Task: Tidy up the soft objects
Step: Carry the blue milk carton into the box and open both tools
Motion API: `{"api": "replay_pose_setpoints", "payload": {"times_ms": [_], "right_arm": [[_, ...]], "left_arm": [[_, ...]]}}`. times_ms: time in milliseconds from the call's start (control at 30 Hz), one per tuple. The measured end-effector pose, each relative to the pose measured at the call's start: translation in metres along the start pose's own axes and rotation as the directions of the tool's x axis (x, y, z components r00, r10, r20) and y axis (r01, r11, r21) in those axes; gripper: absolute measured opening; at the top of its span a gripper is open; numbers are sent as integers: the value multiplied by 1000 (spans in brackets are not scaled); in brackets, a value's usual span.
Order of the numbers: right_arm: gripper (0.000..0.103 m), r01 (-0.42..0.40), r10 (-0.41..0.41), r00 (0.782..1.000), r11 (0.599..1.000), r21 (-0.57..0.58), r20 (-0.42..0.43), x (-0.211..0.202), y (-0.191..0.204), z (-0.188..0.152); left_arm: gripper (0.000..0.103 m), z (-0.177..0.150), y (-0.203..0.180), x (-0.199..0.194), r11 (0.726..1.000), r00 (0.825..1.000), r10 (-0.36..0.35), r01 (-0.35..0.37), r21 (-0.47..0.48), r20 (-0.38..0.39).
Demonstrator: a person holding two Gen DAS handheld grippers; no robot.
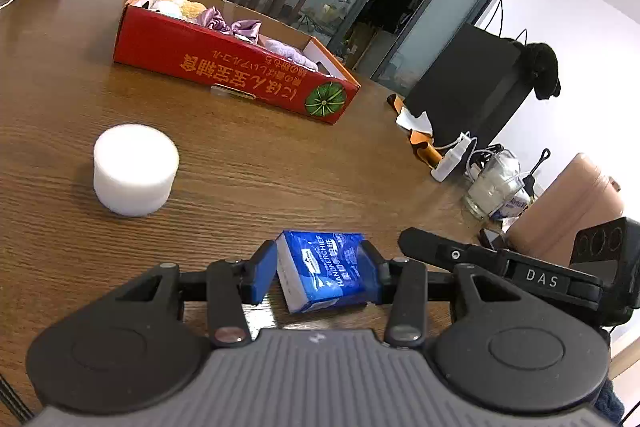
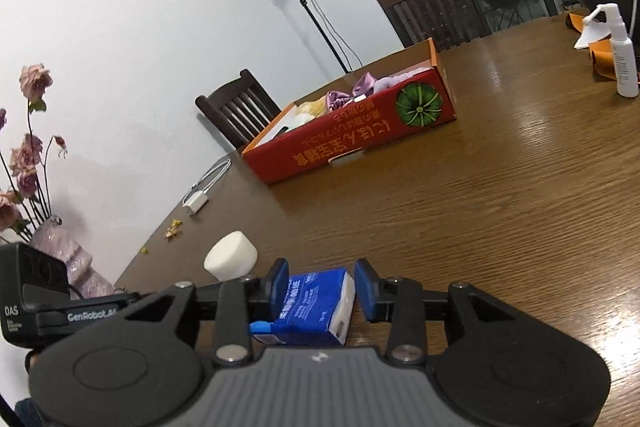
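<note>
A blue handkerchief tissue pack (image 1: 324, 267) lies on the brown table, slightly askew, between the fingers of my left gripper (image 1: 316, 269). The left pad stands a little off the pack, so this gripper is open. From the right wrist view the same pack (image 2: 316, 303) sits between the fingers of my right gripper (image 2: 322, 285), also open, with a gap at the right pad. One finger of the right gripper (image 1: 424, 245) reaches in beside the pack. A white foam cylinder (image 1: 134, 175) (image 2: 231, 261) stands to the left. The red cardboard box (image 1: 224, 67) (image 2: 344, 147) farther back holds purple fabric (image 1: 224, 21) and a plush item (image 1: 176, 5).
A glass jar (image 1: 494, 187), a power strip (image 1: 452, 159) and a black box (image 1: 468, 87) crowd the table's right side. A spray bottle (image 2: 624, 59) stands far right. A charger with cable (image 2: 196, 205) and a flower vase (image 2: 68, 259) are at the left edge. Chairs stand behind the table.
</note>
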State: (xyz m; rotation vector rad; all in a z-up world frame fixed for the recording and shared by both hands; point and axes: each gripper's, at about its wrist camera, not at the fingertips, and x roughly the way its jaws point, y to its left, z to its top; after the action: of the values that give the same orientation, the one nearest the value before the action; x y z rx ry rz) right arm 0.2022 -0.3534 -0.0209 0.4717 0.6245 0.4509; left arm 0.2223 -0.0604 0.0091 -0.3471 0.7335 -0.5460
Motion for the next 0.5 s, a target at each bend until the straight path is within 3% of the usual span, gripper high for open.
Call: {"api": "replay_pose_setpoints", "payload": {"times_ms": [233, 333, 433, 500], "right_arm": [[36, 43, -44, 999, 999, -24, -27, 16, -1, -3], [35, 51, -52, 997, 998, -24, -57, 26, -3, -4], [23, 37, -40, 995, 999, -37, -91, 36, -2, -5], [23, 41, -44, 996, 999, -35, -81, 41, -3, -5]], "left_arm": [[42, 0, 4, 16, 997, 997, 74, -73, 29, -22], [37, 1, 7, 22, 999, 998, 41, -40, 30, -53], [32, 0, 8, 31, 1000, 997, 5, -3, 26, -79], [30, 2, 9, 32, 1000, 997, 0, 1, 10, -74]]}}
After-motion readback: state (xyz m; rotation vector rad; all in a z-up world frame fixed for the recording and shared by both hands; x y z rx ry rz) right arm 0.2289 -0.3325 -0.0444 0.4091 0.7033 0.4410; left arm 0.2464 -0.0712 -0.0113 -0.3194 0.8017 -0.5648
